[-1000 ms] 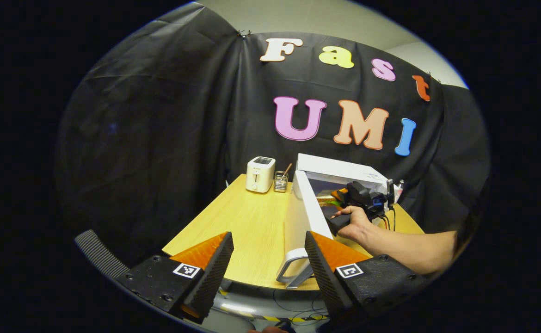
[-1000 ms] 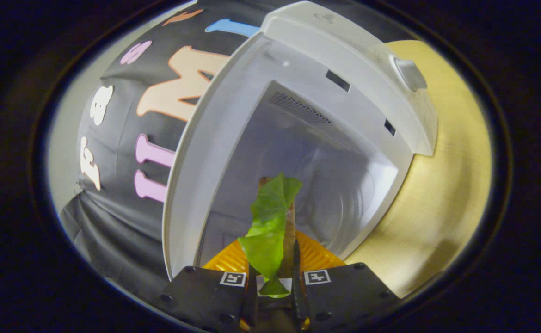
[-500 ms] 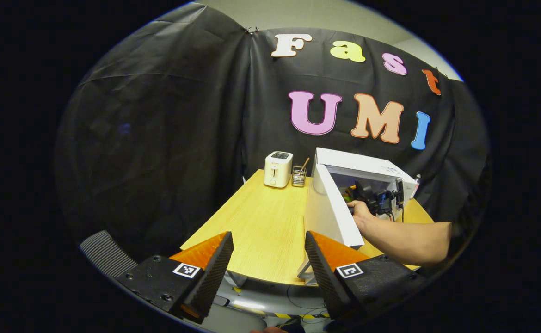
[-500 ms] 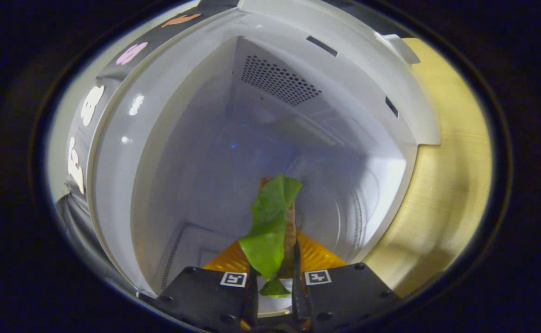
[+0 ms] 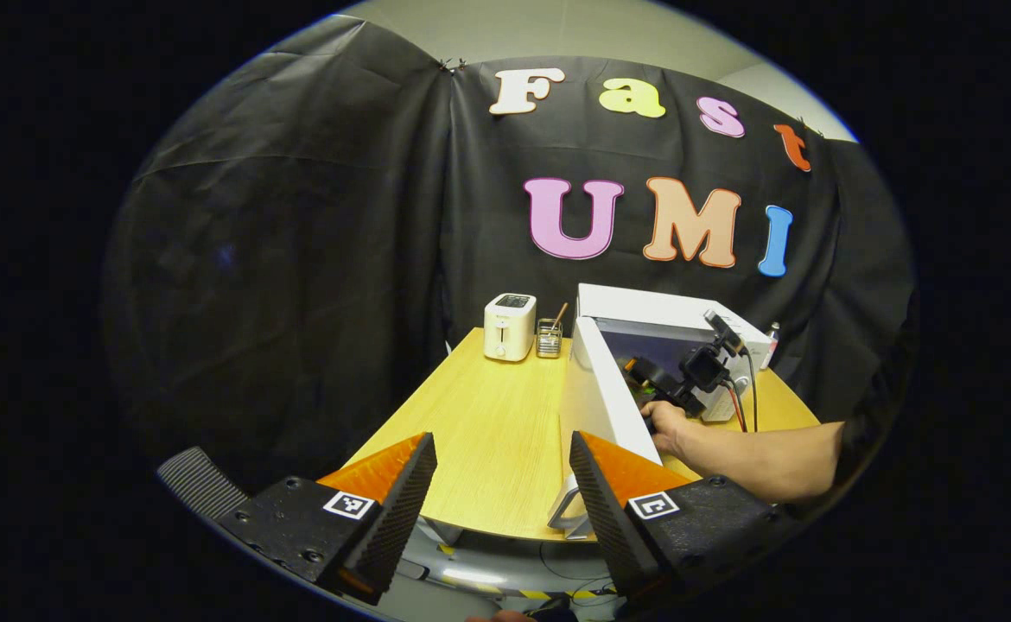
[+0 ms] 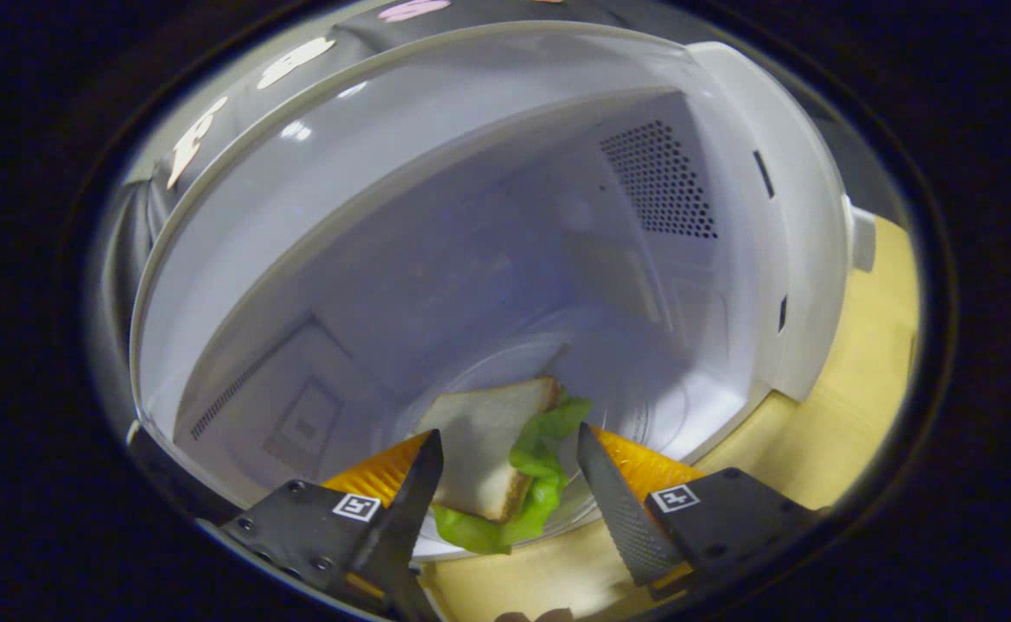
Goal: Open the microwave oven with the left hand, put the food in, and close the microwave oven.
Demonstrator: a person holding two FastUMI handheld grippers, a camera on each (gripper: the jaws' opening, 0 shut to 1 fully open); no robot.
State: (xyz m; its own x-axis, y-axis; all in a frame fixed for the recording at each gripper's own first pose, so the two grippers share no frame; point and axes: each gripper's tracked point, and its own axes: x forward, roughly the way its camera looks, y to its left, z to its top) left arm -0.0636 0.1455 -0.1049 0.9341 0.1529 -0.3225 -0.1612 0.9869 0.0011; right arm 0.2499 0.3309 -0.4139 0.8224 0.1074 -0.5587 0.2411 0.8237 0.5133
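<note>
Basically, placing step looked done: right gripper had jaws apart around the sandwich lying on the microwave turntable, left gripper was apart and empty, door at its 1 o'clock, so next: retract right, swing door shut.

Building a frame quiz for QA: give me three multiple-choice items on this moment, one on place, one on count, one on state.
1. Where does the sandwich lie?
A. on the microwave's turntable
B. on the table by the toaster
C. on top of the microwave

2. How many toasters stand on the table?
A. none
B. one
C. two

3. What state is the right gripper in?
A. shut on the sandwich
B. shut on nothing
C. open

Key: 1 A, the right gripper view shows it lying flat on the round tray inside; 2 B, a single one stands at the far edge; 3 C, its fingers stand apart on either side of the sandwich.
</note>
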